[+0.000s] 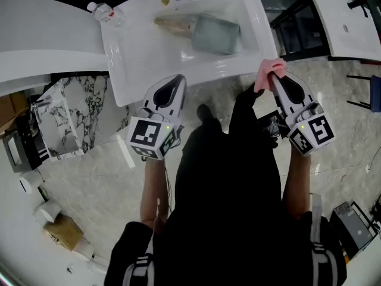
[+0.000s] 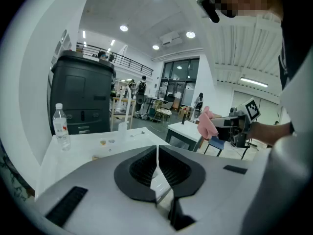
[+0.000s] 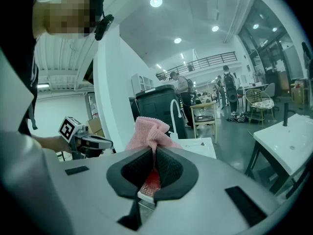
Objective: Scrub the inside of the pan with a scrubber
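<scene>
A grey pan [image 1: 215,34] with a pale handle [image 1: 169,22] lies in the basin of the white sink counter [image 1: 128,58] at the top of the head view. My left gripper [image 1: 172,79] hangs over the counter's near edge with its jaws shut and nothing between them [image 2: 157,148]. My right gripper [image 1: 275,77] is off the counter's right corner, shut on a pink knitted scrubber cloth [image 1: 269,70] that bunches up above the jaws [image 3: 150,131]. From the left gripper view the pink cloth [image 2: 207,122] shows at the right. Both grippers are short of the pan.
A clear water bottle [image 1: 105,11] stands on the counter's left corner [image 2: 60,126]. A marble-patterned block [image 1: 77,115] sits left of me on the floor. A second white table [image 1: 342,19] stands at the right [image 3: 288,141]. A white faucet [image 3: 173,112] rises behind the cloth.
</scene>
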Demonstrator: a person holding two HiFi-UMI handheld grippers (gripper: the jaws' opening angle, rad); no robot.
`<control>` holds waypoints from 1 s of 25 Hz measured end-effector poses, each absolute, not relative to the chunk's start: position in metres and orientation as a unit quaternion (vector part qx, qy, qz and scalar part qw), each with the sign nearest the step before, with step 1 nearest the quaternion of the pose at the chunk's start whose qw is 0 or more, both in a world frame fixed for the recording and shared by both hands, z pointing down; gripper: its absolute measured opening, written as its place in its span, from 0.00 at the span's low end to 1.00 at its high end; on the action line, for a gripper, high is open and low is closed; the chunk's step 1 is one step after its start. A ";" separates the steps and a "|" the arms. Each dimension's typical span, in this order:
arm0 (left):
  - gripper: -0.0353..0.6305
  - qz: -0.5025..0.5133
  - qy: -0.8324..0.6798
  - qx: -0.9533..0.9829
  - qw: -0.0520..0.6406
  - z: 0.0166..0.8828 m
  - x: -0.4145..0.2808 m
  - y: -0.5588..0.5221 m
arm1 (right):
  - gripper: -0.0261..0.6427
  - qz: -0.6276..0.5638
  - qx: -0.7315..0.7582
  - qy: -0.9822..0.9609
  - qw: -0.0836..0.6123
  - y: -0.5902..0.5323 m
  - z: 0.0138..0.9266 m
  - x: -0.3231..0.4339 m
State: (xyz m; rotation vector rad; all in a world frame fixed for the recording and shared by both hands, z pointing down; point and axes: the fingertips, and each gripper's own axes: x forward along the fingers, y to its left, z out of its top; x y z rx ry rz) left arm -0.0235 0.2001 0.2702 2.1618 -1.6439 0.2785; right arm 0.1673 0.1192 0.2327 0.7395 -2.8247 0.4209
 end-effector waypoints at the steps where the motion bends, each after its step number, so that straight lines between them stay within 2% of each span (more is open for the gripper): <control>1: 0.11 0.099 -0.588 0.775 0.209 0.273 -0.024 0.204 | 0.09 0.144 0.253 -0.952 0.096 0.124 0.234 0.167; 5: 0.11 0.096 -0.575 0.782 0.220 0.278 -0.017 0.214 | 0.09 0.144 0.262 -0.950 0.095 0.141 0.231 0.168; 12: 0.12 0.111 -0.542 0.809 0.198 0.270 -0.011 0.222 | 0.09 0.142 0.290 -0.943 0.081 0.153 0.224 0.161; 25: 0.12 0.140 -0.527 0.801 0.245 0.311 -0.022 0.197 | 0.10 0.190 0.293 -0.933 0.089 0.137 0.254 0.161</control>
